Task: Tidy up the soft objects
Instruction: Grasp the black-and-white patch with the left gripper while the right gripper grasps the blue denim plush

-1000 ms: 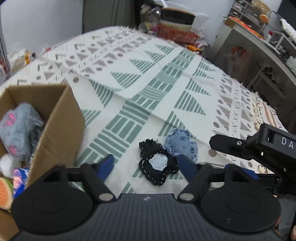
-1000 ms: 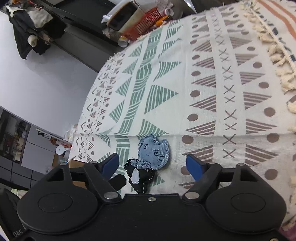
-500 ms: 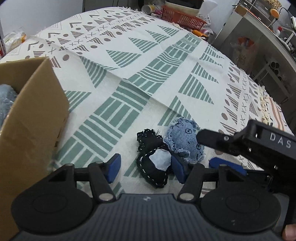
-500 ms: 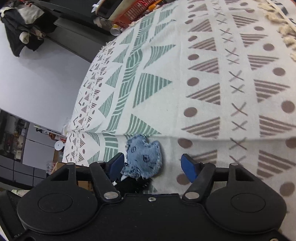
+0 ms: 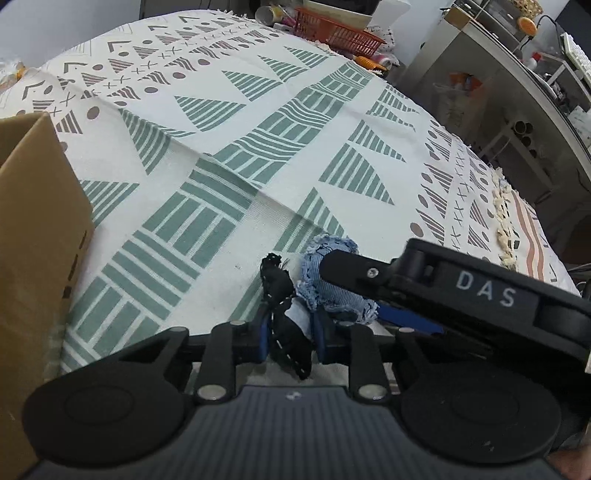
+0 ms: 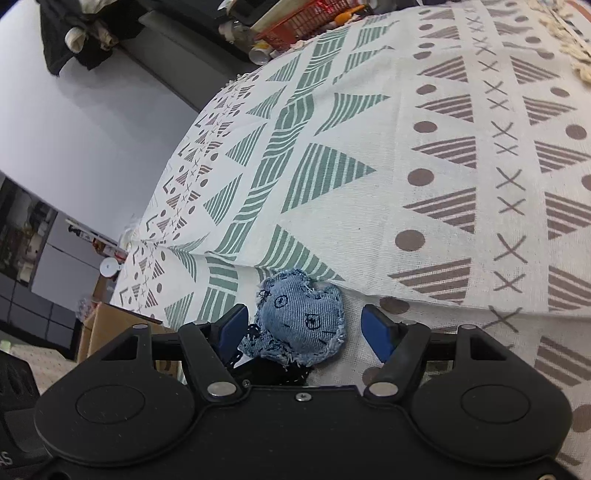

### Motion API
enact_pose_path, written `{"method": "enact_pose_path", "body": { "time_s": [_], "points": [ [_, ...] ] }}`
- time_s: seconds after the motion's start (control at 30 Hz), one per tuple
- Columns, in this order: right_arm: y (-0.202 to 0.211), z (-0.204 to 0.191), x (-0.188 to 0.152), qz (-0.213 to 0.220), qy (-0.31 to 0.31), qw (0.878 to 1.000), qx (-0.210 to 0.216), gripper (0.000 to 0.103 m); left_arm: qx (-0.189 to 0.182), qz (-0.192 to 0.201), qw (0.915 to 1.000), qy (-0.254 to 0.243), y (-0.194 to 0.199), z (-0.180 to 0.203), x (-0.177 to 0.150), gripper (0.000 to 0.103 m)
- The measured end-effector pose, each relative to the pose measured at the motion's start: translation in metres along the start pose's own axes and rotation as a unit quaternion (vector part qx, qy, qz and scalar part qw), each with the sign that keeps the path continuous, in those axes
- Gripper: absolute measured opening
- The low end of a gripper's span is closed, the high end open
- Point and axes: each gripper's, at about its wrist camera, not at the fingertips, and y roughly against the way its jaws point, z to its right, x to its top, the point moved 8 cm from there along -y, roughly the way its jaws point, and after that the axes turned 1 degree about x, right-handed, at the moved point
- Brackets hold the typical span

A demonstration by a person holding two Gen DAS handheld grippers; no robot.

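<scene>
Left gripper [image 5: 290,338] jaws clenched on black stitched fabric toy [image 5: 286,332]. Right gripper [image 6: 306,328] jaws spread, straddling frayed denim heart pouch [image 6: 301,319], touching the black toy. Both lying on worktop under woven cloth [image 5: 258,147] printed with green striped triangles. Brown cardboard box [image 5: 33,229] at left. Red plastic basket [image 5: 332,31] and clutter beyond.

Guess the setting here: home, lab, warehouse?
Probably a cluttered workroom or lab staged as a home: a patterned cloth covers the surface, a red basket sits among clutter at its far edge, and metal shelving stands alongside.
</scene>
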Motion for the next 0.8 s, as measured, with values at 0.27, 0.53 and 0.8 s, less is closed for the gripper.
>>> {"method": "enact_pose_path", "body": {
  "time_s": [0.27,0.53,0.8],
  "points": [
    [0.001,0.002,0.0,0.006,0.027,0.999,-0.036,0.044,0.016,0.008,0.9998,-0.003,0.011,-0.003,-0.001,0.021],
    [0.013,0.003,-0.006,-0.003,0.01,0.999,-0.032,0.016,0.033,0.023,0.9992,-0.003,0.03,-0.009,0.0,0.021],
    [0.032,-0.002,-0.01,0.012,0.003,0.999,-0.036,0.007,0.035,0.037,0.9987,0.002,0.049,-0.01,-0.001,0.021]
  ]
}}
